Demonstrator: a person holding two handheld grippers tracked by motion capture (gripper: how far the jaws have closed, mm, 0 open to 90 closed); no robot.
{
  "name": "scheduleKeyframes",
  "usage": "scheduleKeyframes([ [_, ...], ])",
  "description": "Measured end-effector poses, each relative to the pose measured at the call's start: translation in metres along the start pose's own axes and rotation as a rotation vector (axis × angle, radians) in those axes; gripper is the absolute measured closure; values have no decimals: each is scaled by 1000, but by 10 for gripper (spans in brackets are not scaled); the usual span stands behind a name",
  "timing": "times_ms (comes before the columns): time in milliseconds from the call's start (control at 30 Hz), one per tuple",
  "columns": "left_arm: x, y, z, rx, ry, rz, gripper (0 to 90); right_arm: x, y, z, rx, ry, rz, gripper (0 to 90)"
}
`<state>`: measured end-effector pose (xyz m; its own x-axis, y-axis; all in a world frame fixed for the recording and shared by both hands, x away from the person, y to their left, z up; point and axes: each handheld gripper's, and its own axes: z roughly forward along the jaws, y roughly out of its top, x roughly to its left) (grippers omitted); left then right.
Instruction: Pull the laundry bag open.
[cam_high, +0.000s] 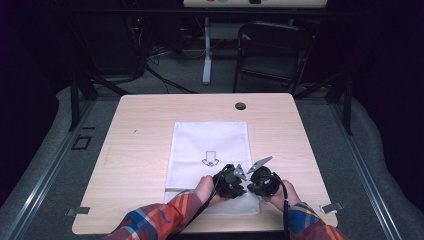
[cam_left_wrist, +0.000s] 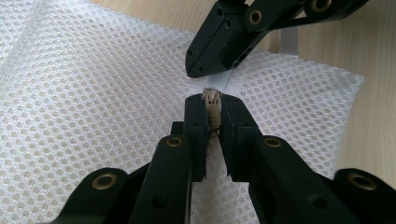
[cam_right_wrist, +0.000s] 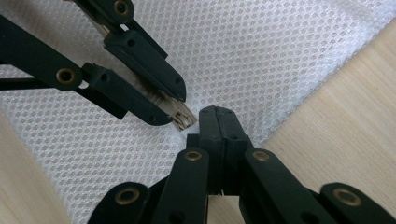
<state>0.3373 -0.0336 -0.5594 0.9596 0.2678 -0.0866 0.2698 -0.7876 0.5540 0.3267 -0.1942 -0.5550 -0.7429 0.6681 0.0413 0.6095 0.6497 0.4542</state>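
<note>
Two grippers meet at the near edge of a white mesh bag (cam_high: 210, 150) that lies flat on a light wooden table (cam_high: 135, 150). A person in a plaid shirt holds one gripper in each hand, and both hands are close together near the front of the table. The left gripper (cam_left_wrist: 212, 105) has its jaws pulled in tight on a small beige zipper pull (cam_left_wrist: 213, 103), which sticks out a little past the black tips. You can see the same beige piece between those jaws in the right gripper view. The right gripper (cam_right_wrist: 218, 115) has its jaws pressed together with no gap, and they sit down on the bag's edge just beside the zipper pull. In the left gripper view, its tips press on a white strip (cam_left_wrist: 219, 81) along the bag's edge, but I cannot tell for sure how much of the cloth it has pinched. The two grippers almost touch at their tips. The bag has a small arrow mark (cam_high: 210, 160) printed on it, just past the grippers. A dark round hole (cam_high: 240, 106) sits in the table, near its far edge.
</note>
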Motion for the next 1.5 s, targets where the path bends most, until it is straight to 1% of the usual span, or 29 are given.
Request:
scheduleKeyframes([
  [33,0,0,0,1,0,1,815,-1,0,-1,14,-9,-11,900],
  [67,0,0,0,2,1,1,815,1,-1,2,-25,9,24,900],
  [100,0,0,0,0,4,0,815,-1,0,-1,12,-7,-9,900],
  [133,0,-1,0,2,6,1,816,0,0,0,-1,2,1,900],
  [167,0,-1,-1,1,8,-3,816,0,0,0,0,-8,-2,900],
  [200,0,-1,-1,1,9,-4,816,2,0,2,-18,0,12,900],
  [233,0,-1,-1,3,11,-2,816,1,1,0,9,-11,-12,900],
  [267,0,-2,-2,1,21,-6,816,2,0,2,-13,-13,-2,900],
  [300,1,-3,-4,5,22,-13,816,2,1,2,-9,-17,-6,900],
  [333,5,-5,-6,1,11,-29,815,3,1,2,-15,-14,-4,900],
  [367,7,-6,-8,-6,8,-38,815,2,1,1,3,-24,-17,900],
  [400,8,-8,-10,-7,-3,-53,815,2,1,1,4,-23,-19,900],
  [467,9,-11,-10,-8,-11,-56,814,1,1,1,0,-22,-18,900],
  [533,8,-10,-8,3,-7,-51,812,1,1,1,-8,-11,4,900],
  [633,9,-10,-7,-6,-15,-60,811,1,3,-1,13,-11,-11,900],
  [767,10,-11,-7,-9,-17,-70,809,3,4,-1,-11,27,7,900],
  [800,9,-11,-7,-6,-15,-68,809,4,5,-2,-4,25,-7,900],
  [833,9,-12,-7,-10,-13,-70,809,5,5,-1,-21,41,4,900],
  [933,9,-13,-7,-21,-15,-84,808,6,7,1,-15,49,-7,900],
  [967,9,-13,-7,-22,-11,-79,808,6,7,2,-15,56,-4,900],
  [1000,9,-14,-7,-14,-14,-77,808,6,8,3,-3,47,-18,900],
  [1100,10,-14,-7,-22,-14,-74,808,9,8,5,-9,32,-45,900],
  [1167,9,-14,-7,-23,-10,-77,809,9,8,6,-16,30,-38,900],
  [1267,7,-14,-7,-30,-1,-81,811,8,8,6,-14,25,-47,900],
  [1333,4,-15,-7,-29,21,-58,812,9,8,6,-9,13,-56,900],
  [1367,4,-15,-7,-30,21,-54,813,11,8,8,-35,15,-37,900],
  [1400,4,-15,-7,-31,21,-55,813,11,9,7,-17,12,-48,900],
  [1467,3,-15,-7,-34,22,-58,814,12,8,9,-32,27,-28,900],
  [1500,3,-15,-7,-33,22,-56,814,10,9,6,4,10,-53,900],
])
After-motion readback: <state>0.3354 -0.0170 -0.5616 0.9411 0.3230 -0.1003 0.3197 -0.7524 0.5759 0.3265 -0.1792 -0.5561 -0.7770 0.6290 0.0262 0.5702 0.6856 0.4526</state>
